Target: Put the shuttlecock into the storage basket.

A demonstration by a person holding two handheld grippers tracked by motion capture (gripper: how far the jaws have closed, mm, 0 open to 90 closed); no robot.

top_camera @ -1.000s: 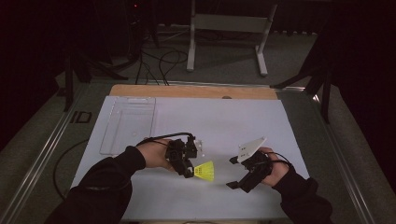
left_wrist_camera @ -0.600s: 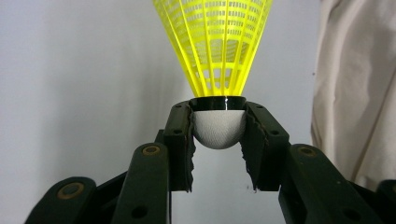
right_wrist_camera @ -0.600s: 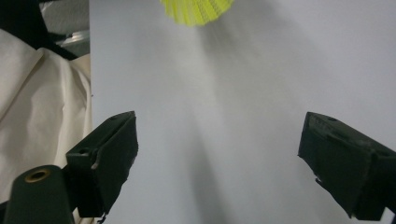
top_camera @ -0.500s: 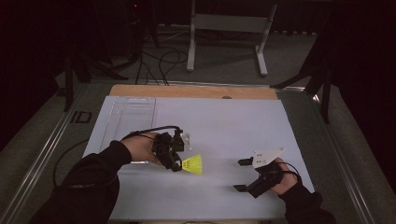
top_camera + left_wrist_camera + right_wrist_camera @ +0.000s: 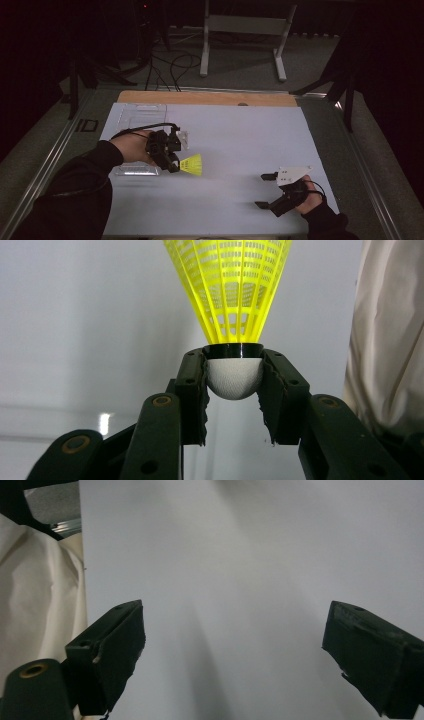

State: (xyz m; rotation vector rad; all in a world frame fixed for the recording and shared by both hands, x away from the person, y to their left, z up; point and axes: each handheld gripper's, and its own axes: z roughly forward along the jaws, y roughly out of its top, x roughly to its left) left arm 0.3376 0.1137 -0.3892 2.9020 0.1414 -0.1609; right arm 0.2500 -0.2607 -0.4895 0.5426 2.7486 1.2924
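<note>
Two grippers are in your hands above a white table (image 5: 225, 130). Your left gripper (image 5: 172, 161), at the left of the table, is clamped on a yellow shuttlecock (image 5: 192, 164), both jaws pressing the sides of its white rounded cork base (image 5: 234, 377), just below the black band. The mesh skirt (image 5: 230, 285) points right, away from the gripper. It looks very light, and the skirt thin and easily crushed, so keep your hold on the firmer cork. Your right gripper (image 5: 267, 190), near right, has its jaws wide apart, holding nothing. A clear plastic tray (image 5: 135, 116) lies far left.
</note>
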